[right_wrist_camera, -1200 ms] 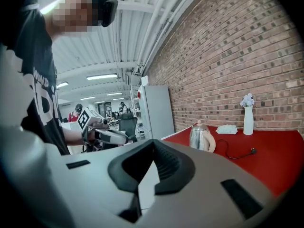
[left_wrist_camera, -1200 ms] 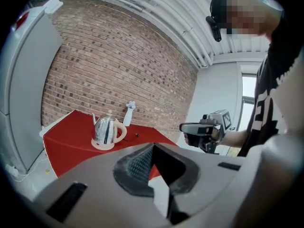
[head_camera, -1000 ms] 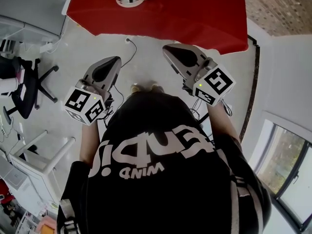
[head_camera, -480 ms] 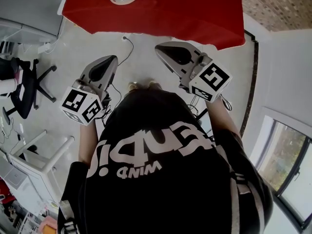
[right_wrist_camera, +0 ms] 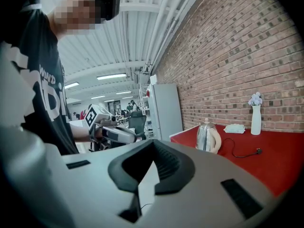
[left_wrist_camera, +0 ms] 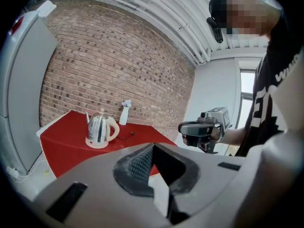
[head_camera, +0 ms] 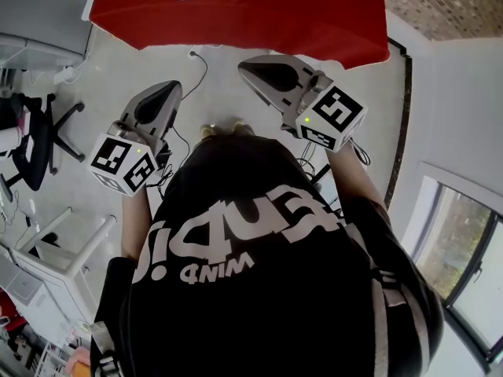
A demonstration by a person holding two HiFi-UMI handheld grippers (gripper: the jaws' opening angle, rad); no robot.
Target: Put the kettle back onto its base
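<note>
Kettle [left_wrist_camera: 100,129] first: it stands upright on the red table [head_camera: 275,14], near the left end and not far from the front edge. It looks to be already resting on the cream base [left_wrist_camera: 97,144], though from this far off you cannot be sure it is seated square. Its body is polished steel with a cream handle on its right side in the left gripper view, and a thin spout opposite. A dark cord [right_wrist_camera: 242,153] trails along the cloth behind it, and a white vase [left_wrist_camera: 124,113] stands further back.

You are well apart from the table. Your left gripper [left_wrist_camera: 154,170] and right gripper [right_wrist_camera: 147,170] are both clenched on nothing.

Going in with the jaws closed could nudge the kettle toward the edge. Pinching the round, shiny body would likely slip, so the handle is the safer hold. Lifting carelessly could snag the cord and drag the base askew.
</note>
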